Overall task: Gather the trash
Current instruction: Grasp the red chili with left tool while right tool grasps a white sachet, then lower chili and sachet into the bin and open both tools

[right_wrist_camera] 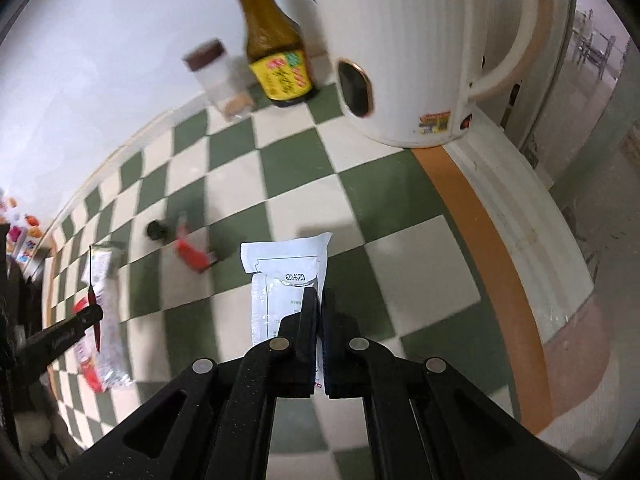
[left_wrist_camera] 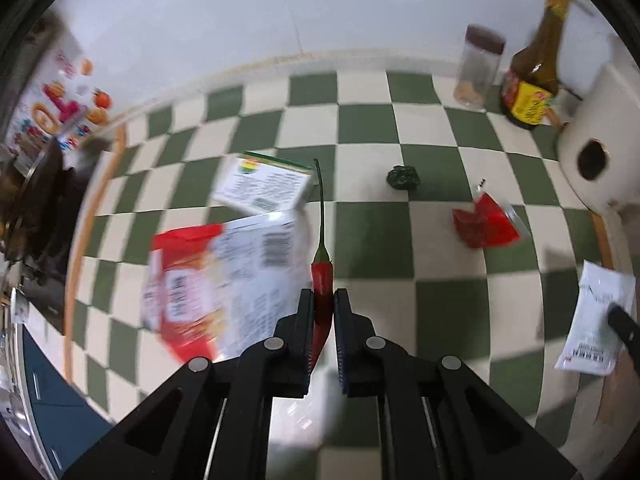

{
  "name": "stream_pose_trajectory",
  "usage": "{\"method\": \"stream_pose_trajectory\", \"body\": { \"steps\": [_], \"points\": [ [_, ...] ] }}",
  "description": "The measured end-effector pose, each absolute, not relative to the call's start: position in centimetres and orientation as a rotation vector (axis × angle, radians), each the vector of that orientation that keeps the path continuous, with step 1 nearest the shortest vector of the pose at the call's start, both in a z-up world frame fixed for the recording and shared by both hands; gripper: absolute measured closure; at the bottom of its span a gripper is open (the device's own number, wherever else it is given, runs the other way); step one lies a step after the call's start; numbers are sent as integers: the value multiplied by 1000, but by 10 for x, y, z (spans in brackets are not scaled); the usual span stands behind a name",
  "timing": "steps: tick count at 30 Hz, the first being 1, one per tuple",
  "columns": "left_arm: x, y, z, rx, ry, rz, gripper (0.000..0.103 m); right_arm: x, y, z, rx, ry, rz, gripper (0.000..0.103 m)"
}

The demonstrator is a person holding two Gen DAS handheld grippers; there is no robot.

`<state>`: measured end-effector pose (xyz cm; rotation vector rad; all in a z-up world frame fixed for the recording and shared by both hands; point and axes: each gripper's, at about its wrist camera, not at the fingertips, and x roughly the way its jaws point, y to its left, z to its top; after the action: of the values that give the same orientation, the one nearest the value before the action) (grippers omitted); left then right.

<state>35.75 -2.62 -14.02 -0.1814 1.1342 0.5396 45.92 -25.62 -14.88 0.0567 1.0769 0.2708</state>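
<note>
Two grippers, each clamped on one item above the checkered cloth.

The left gripper point(left_wrist_camera: 323, 304) is closed on one red chili point(left_wrist_camera: 321, 276), stem pointing away. The right gripper point(right_wrist_camera: 320, 300) is closed on one white sachet point(right_wrist_camera: 286, 276), held clear of the green-and-white checkered cloth point(left_wrist_camera: 440, 248). Litter on the cloth: one red-and-white packet point(left_wrist_camera: 224, 280), one small box point(left_wrist_camera: 266, 184), one red wrapper point(left_wrist_camera: 486, 222), one dark crumpled scrap point(left_wrist_camera: 404, 178). At the back stand one sauce bottle point(right_wrist_camera: 276, 56), one brown-lidded jar point(right_wrist_camera: 218, 80), one white kettle point(right_wrist_camera: 404, 48).
</note>
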Motion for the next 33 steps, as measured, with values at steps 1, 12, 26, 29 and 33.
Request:
{"method": "stream_pose_trajectory", "body": {
  "steps": [1,12,26,29,33],
  "points": [
    [345,-25,-134,-177,1115,537,96,448,-255,-144,56,1066,278,101],
    [152,-17,-111,-121,1021,440,96,266,-249,-114,56,999,288,101],
    [18,-24,-251,-177,1337,363,96,69,-240,-238,16,1286,290,101],
    [12,-19,-310,-274,1449,333,96,57,-236,-294,-37,1387,310,101],
    [14,-12,-403,-442,1562,284,96,53,-233,-381,-95,1493,313,101]
  ]
}}
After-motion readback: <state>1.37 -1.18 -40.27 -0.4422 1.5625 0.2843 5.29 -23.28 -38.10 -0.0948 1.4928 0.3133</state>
